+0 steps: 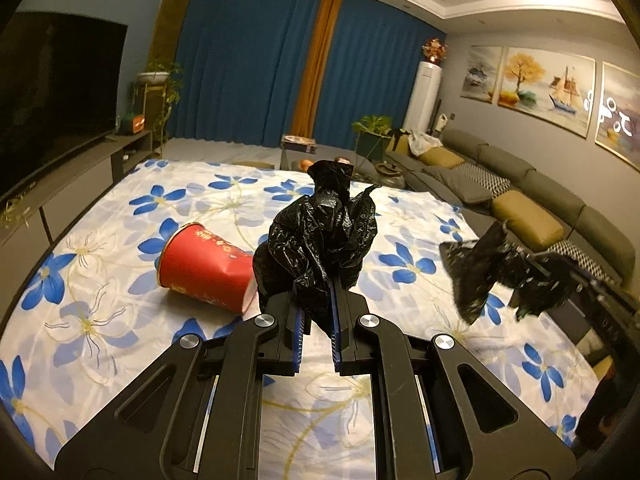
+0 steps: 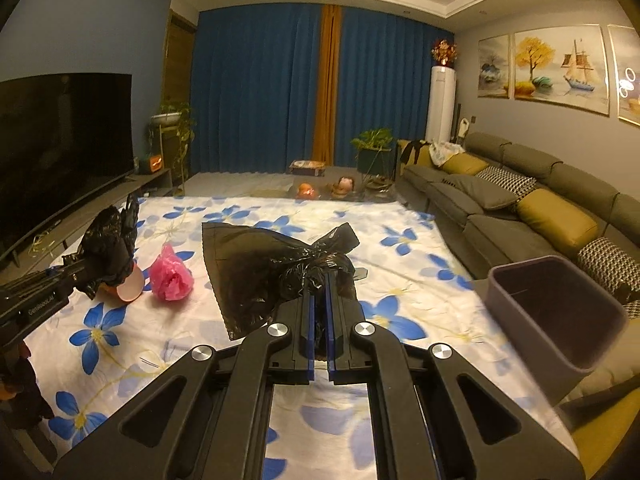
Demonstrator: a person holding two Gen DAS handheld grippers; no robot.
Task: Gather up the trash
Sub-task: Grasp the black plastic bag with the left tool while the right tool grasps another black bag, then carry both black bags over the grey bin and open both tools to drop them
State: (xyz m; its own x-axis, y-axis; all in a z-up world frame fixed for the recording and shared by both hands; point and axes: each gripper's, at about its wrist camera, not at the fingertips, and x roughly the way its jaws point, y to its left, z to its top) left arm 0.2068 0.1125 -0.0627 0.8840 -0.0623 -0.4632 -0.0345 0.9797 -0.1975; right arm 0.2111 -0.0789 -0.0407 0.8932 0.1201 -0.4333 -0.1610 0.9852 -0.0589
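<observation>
While black plastic [image 1: 316, 240] is clamped in the left gripper [image 1: 318, 312] and another black bag [image 2: 276, 264] in the right gripper [image 2: 319, 308], both should be carried level toward the bin [image 2: 560, 312] at lower right.

Both wrist views low over floral sheet [image 1: 100, 272], facing blue curtains [image 2: 260, 92]; left view sits left, right view right; shared: sheet, curtains, sofa [image 2: 520, 196]
</observation>
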